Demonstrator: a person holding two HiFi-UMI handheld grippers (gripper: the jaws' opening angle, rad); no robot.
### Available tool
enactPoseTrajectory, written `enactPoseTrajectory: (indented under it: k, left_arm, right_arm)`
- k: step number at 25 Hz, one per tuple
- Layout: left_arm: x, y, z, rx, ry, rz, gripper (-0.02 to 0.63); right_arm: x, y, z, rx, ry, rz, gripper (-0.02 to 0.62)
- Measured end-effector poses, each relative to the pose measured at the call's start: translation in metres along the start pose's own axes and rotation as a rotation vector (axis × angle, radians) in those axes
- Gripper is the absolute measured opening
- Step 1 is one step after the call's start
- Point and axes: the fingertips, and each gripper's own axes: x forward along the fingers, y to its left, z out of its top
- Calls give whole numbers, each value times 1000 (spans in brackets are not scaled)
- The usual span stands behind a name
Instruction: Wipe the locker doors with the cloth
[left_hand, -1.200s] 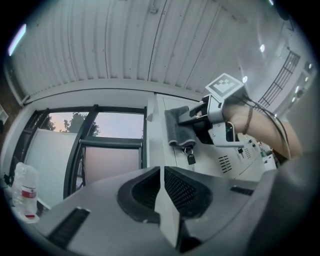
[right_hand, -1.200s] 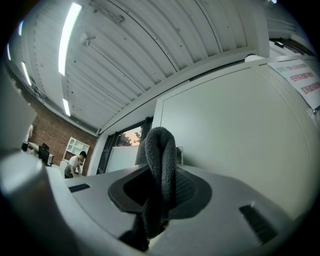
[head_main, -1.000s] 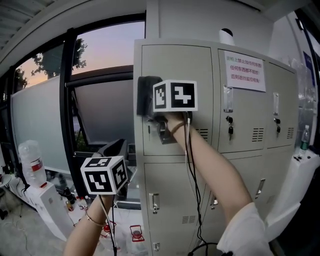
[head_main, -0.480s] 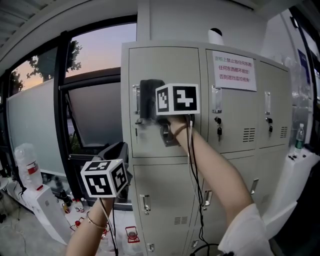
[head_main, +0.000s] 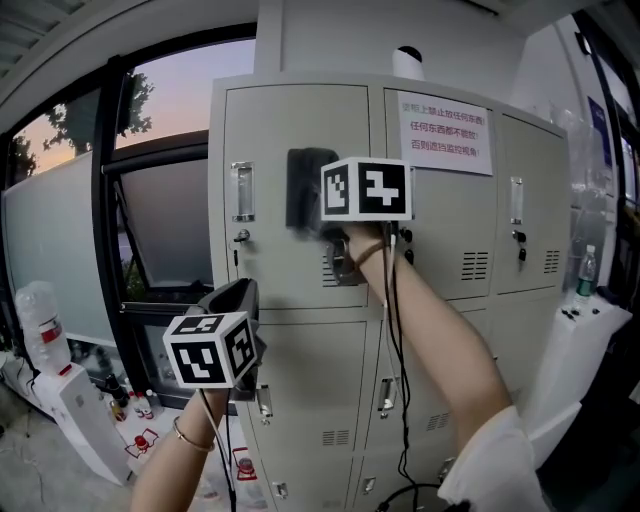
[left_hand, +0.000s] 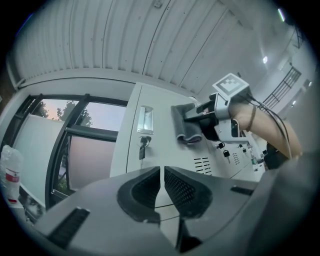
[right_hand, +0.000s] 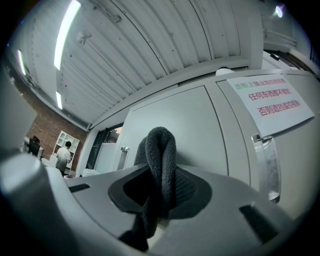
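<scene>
A dark grey cloth (head_main: 306, 188) is pressed flat against the upper left locker door (head_main: 270, 130) of a grey bank of lockers. My right gripper (head_main: 318, 228) is shut on the cloth (right_hand: 159, 165), which folds up between its jaws. The left gripper view shows the cloth (left_hand: 186, 124) on that door, right of the key lock (left_hand: 142, 145). My left gripper (head_main: 235, 300) hangs lower and to the left, away from the doors, its jaws (left_hand: 161, 181) shut with nothing between them.
A white notice with red print (head_main: 440, 132) is stuck on the neighbouring door. Keys hang in several locks (head_main: 520, 245). A big window (head_main: 150, 180) lies to the left, with a water dispenser and bottle (head_main: 45, 350) below it. A white machine (head_main: 575, 340) stands at the right.
The cloth and my right gripper have slid rightward across the upper left door, away from its handle. My view has shifted, so the lockers sit further left in it. The left gripper has hardly moved.
</scene>
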Motion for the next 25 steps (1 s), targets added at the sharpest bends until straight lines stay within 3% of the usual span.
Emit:
enactPoseTrajectory:
  k: [25]
  left_arm:
    - [54,-134,12,-28,-57,-176,26]
  right_arm:
    - [-80,-144,7,-13,-8,-175,72]
